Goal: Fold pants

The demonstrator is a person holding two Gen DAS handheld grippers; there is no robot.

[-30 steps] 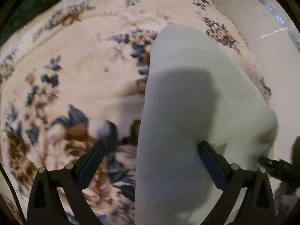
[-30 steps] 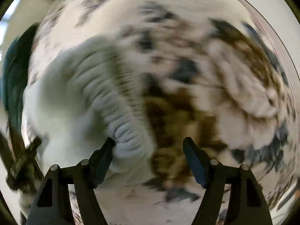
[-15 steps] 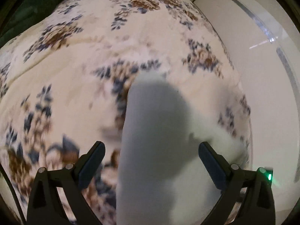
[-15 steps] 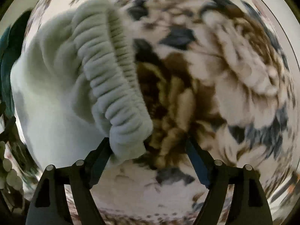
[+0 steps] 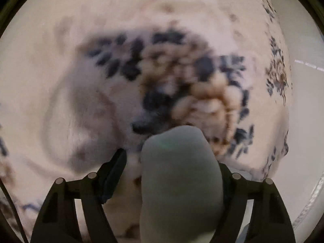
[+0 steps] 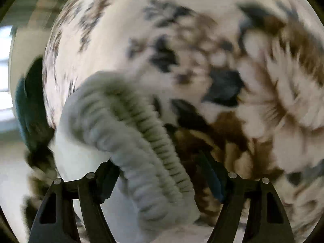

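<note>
The pants are pale grey-white fleece. In the left wrist view a rounded fold of the pants (image 5: 180,184) lies between my fingers, against the right one; my left gripper (image 5: 172,174) is wide open over it. In the right wrist view the ribbed elastic waistband (image 6: 141,151) runs diagonally between the fingers of my right gripper (image 6: 160,180), which is also open, with the left finger (image 6: 105,182) beside the band. Both views are blurred by motion.
A cream blanket with blue and brown flowers (image 5: 182,77) covers the surface under the pants and also shows in the right wrist view (image 6: 243,81). A dark green cloth (image 6: 28,105) lies at the far left. Pale floor (image 5: 303,101) lies past the blanket's right edge.
Both grippers have moved over the blanket. The left view now has far less of the pants in it, only a narrow fold near the fingers. The waistband has shifted between the right fingers.
</note>
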